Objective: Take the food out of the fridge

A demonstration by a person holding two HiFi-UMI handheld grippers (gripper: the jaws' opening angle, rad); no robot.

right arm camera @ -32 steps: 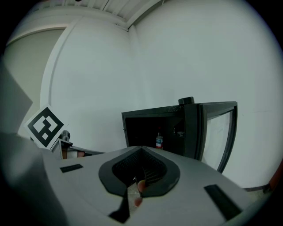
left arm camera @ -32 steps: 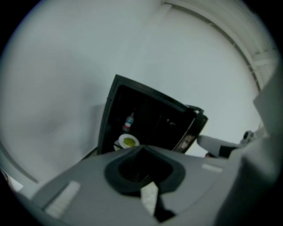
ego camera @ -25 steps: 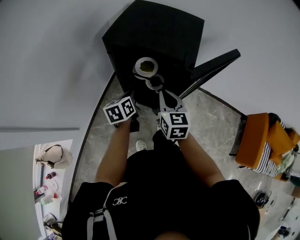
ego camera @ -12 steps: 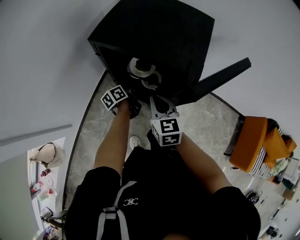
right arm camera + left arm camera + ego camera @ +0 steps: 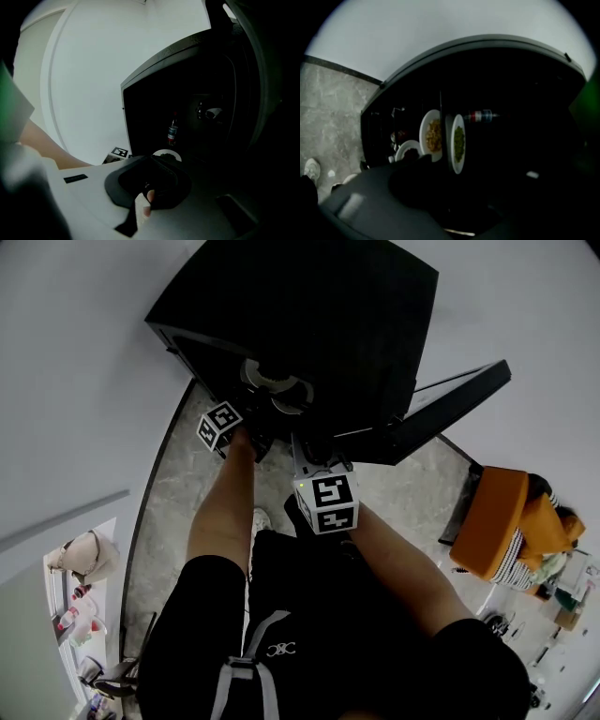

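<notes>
Head view: left gripper point(image 5: 246, 439) at the fridge point(image 5: 328, 306) mouth, food plates point(image 5: 267, 379) shelved inside; left gripper view, too dark to read my jaws, risks me tipping the green plate point(image 5: 458, 143); right gripper view: right gripper point(image 5: 151, 158) pinched together, empty.

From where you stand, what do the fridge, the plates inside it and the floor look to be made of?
Fridge: an evenly black, matt casing with no glare, probably painted metal or plastic.
Plates: white and smooth, likely ceramic, though plastic is possible.
Floor: grey with pale veins, like stone or stone-look tile.
</notes>
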